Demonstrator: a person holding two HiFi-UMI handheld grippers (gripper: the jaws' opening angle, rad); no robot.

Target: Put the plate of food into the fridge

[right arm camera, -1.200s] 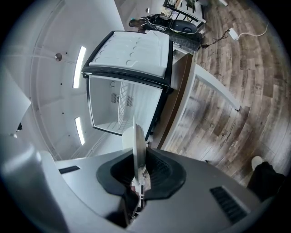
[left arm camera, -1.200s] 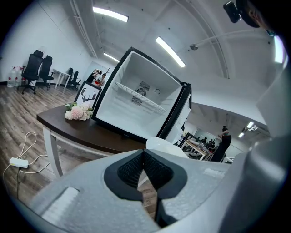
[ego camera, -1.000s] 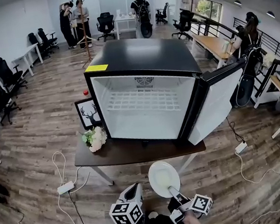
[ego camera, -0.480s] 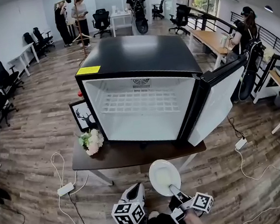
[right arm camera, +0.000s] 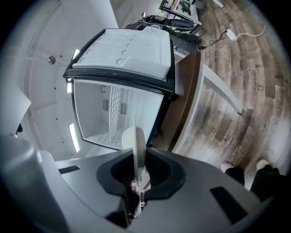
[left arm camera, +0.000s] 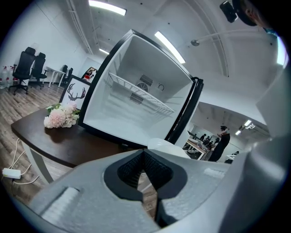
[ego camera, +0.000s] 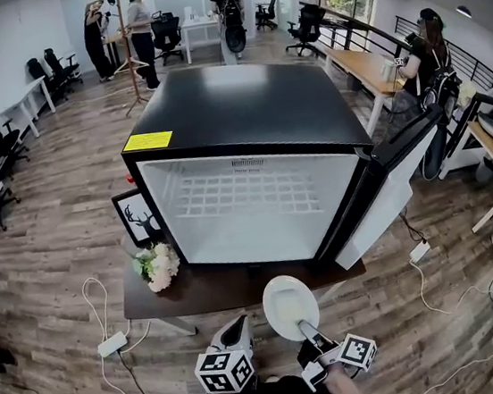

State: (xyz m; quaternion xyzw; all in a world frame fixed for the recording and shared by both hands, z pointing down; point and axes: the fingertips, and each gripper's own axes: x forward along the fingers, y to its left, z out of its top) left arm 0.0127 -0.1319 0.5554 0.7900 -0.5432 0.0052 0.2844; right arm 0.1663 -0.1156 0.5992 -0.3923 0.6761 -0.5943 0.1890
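Head view: right gripper (ego camera: 303, 328) fingers clenched on plate (ego camera: 289, 306) near rim; left gripper (ego camera: 234, 330) fingers closed, empty. Edge-only grip risked plate tilting, slipping short of fridge (ego camera: 244, 111).

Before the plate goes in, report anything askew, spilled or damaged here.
Nothing stands out. The fridge stands square on the table, door open, wire shelf level. The right gripper holds the plate about level; no spill shows.
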